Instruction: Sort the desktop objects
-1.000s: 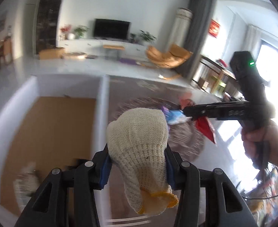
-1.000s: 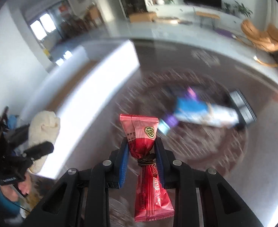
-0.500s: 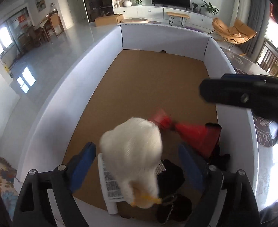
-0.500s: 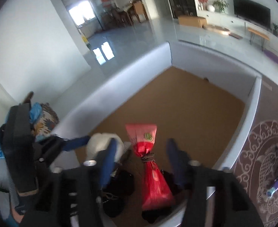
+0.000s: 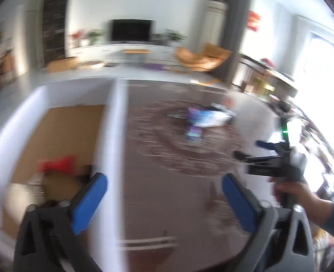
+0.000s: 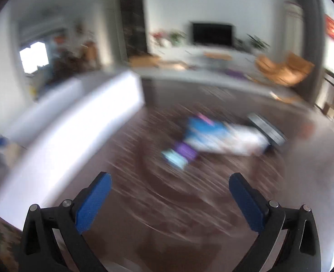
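Both views are motion-blurred. My left gripper [image 5: 163,195] is open and empty above the white wall [image 5: 113,154] of the box. Inside the box, on its brown floor, lie the red snack packet [image 5: 57,163], something pale [image 5: 21,191] and dark items. My right gripper [image 6: 169,197] is open and empty over the dark patterned mat [image 6: 144,181]; it also shows in the left wrist view [image 5: 269,158], held by a hand. A blue-and-white packet [image 6: 214,138], a purple item [image 6: 185,150] and a dark flat device [image 6: 266,129] lie on the mat ahead.
The white box [image 6: 71,140] stands left of the mat. The same packet pile shows in the left wrist view [image 5: 203,117]. A living room with a TV and orange chair lies beyond the table.
Both grippers opened and let go: the glove and the red packet now lie in the box. Both grippers swung right, away from the box, toward the mat.
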A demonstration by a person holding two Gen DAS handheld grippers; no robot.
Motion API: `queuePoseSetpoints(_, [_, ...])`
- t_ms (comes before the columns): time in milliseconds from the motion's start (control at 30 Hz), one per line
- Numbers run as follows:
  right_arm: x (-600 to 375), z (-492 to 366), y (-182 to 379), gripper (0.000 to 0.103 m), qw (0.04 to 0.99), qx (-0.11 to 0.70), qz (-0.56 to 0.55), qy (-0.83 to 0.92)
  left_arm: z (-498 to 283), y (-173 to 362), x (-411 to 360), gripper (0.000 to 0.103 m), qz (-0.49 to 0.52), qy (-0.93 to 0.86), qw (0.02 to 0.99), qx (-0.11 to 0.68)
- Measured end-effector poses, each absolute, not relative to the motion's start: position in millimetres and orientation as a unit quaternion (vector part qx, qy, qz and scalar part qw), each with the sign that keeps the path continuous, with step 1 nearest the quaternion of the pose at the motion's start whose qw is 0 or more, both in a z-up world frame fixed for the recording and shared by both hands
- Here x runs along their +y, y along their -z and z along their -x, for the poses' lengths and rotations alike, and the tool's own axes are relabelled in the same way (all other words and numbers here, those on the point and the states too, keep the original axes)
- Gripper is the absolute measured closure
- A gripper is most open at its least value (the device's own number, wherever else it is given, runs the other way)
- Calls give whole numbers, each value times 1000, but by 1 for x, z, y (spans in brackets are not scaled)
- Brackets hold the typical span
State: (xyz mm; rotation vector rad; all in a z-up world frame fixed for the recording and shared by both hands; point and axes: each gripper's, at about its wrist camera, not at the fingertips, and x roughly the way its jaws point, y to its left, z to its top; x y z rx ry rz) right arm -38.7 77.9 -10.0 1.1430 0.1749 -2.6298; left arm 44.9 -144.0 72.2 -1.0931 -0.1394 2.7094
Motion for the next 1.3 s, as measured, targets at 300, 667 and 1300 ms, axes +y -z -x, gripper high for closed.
queuePoseSetpoints(300, [189, 25, 47, 0, 58, 20, -438, 897, 13, 40, -46, 0, 476, -870, 128, -12])
queuePoseSetpoints(667, [183, 33, 55, 0, 72, 44, -456, 886, 115, 70, -25, 0, 472, -877, 85, 46])
queuePoseSetpoints(1300, [184, 32, 55, 0, 71, 45, -455, 886, 186, 59, -14, 82, 451, -887, 89, 43])
